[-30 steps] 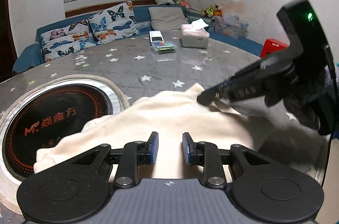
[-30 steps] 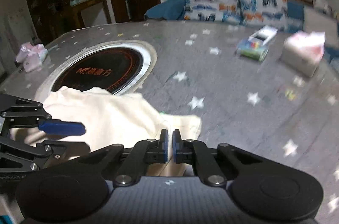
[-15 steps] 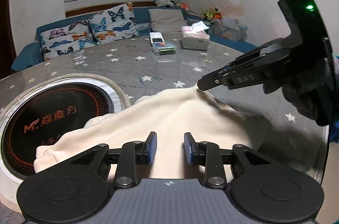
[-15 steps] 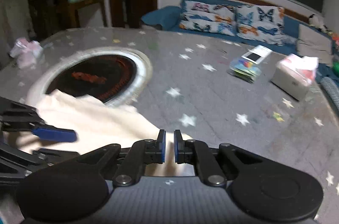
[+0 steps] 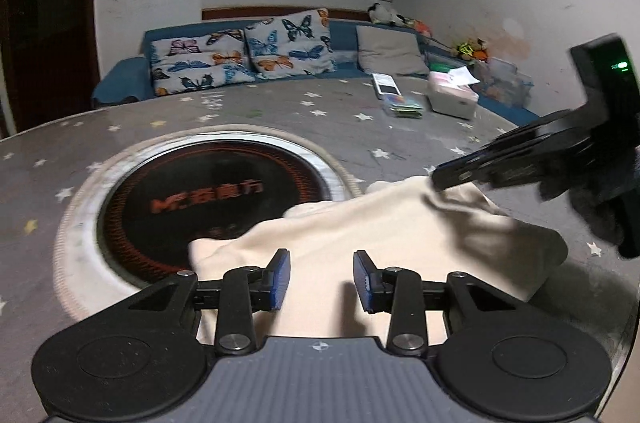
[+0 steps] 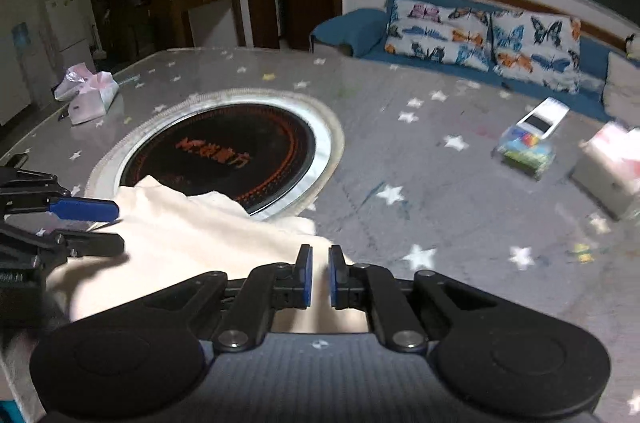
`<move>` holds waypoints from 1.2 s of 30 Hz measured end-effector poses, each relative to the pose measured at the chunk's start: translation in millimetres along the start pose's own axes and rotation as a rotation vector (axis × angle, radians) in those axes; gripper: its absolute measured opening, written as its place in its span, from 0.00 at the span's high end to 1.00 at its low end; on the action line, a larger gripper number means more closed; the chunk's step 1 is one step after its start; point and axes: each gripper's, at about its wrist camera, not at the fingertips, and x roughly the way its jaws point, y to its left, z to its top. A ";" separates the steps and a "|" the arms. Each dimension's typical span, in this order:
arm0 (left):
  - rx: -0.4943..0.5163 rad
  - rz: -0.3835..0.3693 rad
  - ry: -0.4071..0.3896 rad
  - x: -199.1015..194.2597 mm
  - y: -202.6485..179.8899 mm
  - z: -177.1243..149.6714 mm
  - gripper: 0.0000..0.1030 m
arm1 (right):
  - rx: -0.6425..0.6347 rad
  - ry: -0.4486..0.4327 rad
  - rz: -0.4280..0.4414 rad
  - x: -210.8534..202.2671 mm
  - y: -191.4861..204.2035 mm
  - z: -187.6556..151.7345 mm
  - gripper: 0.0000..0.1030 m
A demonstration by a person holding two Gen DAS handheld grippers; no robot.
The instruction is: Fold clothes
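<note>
Cloth (image 5: 360, 235) beneath left hand-held gripper (image 5: 321, 279), jaws apart

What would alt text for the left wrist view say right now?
A cream garment lies rumpled on a grey star-patterned table, its left edge overlapping a round black cooktop. The left gripper hovers open over the cloth, while the right gripper meets the cloth's raised far corner. A blue sofa with butterfly cushions sits behind.
</note>
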 end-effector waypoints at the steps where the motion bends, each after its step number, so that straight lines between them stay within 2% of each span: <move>1: 0.003 -0.005 -0.006 -4.9 -0.2 -1.7 0.64 | -0.005 -0.004 -0.009 -9.0 -1.0 -1.3 0.94; 5: 0.019 -0.022 -0.002 -10.9 -3.9 -8.3 0.66 | -0.028 0.000 -0.023 -41.0 0.5 -9.9 0.93; 8: 0.029 -0.028 0.009 -12.4 -6.1 -13.5 0.67 | -0.067 0.009 0.008 -59.1 15.2 -21.9 0.94; 11: 0.039 -0.034 0.019 -13.9 -8.2 -18.7 0.74 | -0.092 0.035 0.030 -59.6 28.2 -38.6 0.94; 16: 0.038 -0.010 0.045 -15.0 -2.6 -29.3 0.75 | -0.090 0.072 0.019 -46.5 31.7 -67.8 0.95; 20: 0.031 0.002 0.049 -20.1 2.4 -30.9 0.72 | -0.088 0.076 0.014 -54.4 31.2 -58.3 0.95; 25: 0.009 0.005 0.039 -24.8 5.4 -26.9 0.72 | -0.071 0.023 0.025 -58.7 28.3 -46.3 0.94; 30: -0.019 0.010 0.062 -18.2 14.3 -27.5 0.72 | -0.052 0.076 0.023 -36.0 21.7 -54.7 0.94; 36: -0.049 0.057 0.022 -17.5 26.1 -11.0 0.73 | -0.058 0.062 0.027 -40.2 22.3 -48.0 0.94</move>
